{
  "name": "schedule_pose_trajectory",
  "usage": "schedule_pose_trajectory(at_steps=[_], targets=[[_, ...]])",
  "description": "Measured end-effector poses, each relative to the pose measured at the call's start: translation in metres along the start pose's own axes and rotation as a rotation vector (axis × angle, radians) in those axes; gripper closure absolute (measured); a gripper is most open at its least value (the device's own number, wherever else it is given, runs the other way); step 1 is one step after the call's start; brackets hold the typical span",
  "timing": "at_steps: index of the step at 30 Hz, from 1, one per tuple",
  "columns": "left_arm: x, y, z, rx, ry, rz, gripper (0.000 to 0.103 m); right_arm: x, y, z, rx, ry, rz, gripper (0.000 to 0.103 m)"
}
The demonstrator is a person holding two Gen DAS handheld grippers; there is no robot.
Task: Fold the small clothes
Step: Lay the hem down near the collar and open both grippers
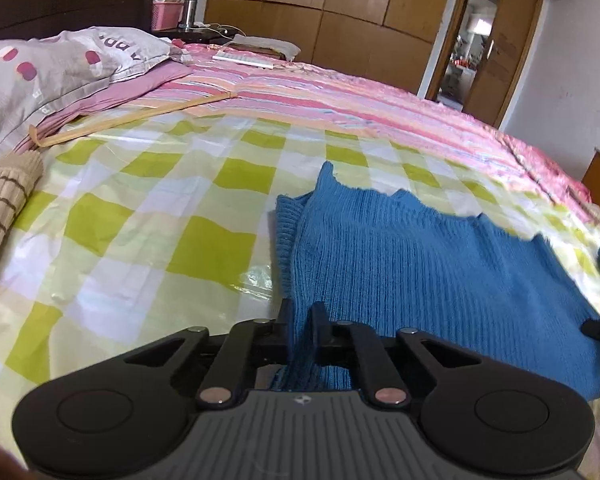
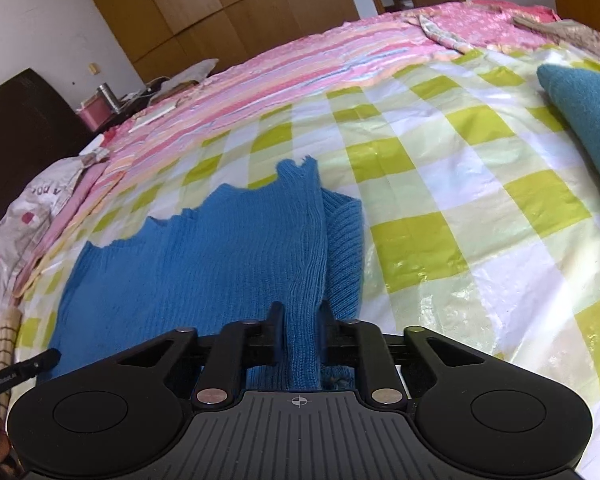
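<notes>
A blue knit sweater (image 1: 412, 248) lies flat on the green-and-white checked sheet (image 1: 148, 216), a ribbed sleeve folded along its edge. My left gripper (image 1: 302, 316) is shut on the near hem at the sweater's left corner, with knit bunched between the black fingers. In the right wrist view the same blue sweater (image 2: 204, 264) spreads to the left, and my right gripper (image 2: 302, 314) is shut on a fold of its hem near the ribbed sleeve (image 2: 346, 248). The tip of the other gripper shows at each view's edge.
A beige striped knit (image 1: 0, 216) lies at the left. A teal garment (image 2: 588, 120) sits at the right. Pillows (image 1: 52, 68) and a pink striped cover (image 1: 340, 96) fill the far bed. A wooden stick (image 1: 132, 118) lies by the pillows. Wardrobes stand behind.
</notes>
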State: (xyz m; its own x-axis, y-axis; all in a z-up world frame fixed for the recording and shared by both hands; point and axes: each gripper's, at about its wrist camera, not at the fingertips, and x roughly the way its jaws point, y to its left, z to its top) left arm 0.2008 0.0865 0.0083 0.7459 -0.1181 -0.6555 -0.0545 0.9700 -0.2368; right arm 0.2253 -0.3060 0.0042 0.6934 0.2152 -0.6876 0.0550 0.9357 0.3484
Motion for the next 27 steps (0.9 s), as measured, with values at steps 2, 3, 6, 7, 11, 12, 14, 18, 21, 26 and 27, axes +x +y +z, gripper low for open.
schedule_pose_trajectory(at_steps=[2,3,6,7,11,12,14,18,21,26,27], targets=[[-0.008,0.003,0.000,-0.032,-0.014,-0.019,0.090,-0.011,0.001,-0.001,0.010,-0.016,0.027,0.092],[-0.013,0.005,-0.001,-0.047,-0.023,-0.028,0.091,-0.017,0.001,-0.002,0.013,-0.028,0.041,0.093],[-0.022,0.007,-0.006,-0.065,-0.026,-0.043,0.090,-0.029,0.003,-0.007,0.007,-0.051,0.073,0.093],[-0.021,0.006,-0.009,-0.059,-0.016,-0.036,0.090,-0.026,0.003,-0.009,-0.004,-0.048,0.062,0.093],[-0.009,0.011,-0.018,-0.071,0.030,-0.009,0.090,-0.002,-0.006,-0.013,0.024,0.021,0.013,0.092],[-0.010,0.011,-0.017,-0.067,0.025,-0.003,0.090,-0.003,-0.007,-0.013,0.028,0.014,0.020,0.090],[-0.011,0.008,-0.016,-0.046,0.021,0.005,0.090,-0.007,-0.005,-0.012,0.020,-0.004,0.016,0.089],[-0.012,0.006,-0.012,-0.045,0.016,0.001,0.090,-0.011,-0.001,-0.007,-0.009,-0.034,0.012,0.088],[-0.011,0.004,-0.011,-0.032,0.002,0.022,0.088,-0.005,0.002,-0.002,-0.024,-0.042,-0.003,0.087],[0.000,-0.004,-0.014,0.063,0.008,0.085,0.083,0.015,-0.001,-0.001,-0.030,-0.007,-0.067,0.091],[0.001,-0.005,-0.014,0.075,0.006,0.095,0.082,0.014,-0.002,0.000,-0.029,-0.009,-0.071,0.091]])
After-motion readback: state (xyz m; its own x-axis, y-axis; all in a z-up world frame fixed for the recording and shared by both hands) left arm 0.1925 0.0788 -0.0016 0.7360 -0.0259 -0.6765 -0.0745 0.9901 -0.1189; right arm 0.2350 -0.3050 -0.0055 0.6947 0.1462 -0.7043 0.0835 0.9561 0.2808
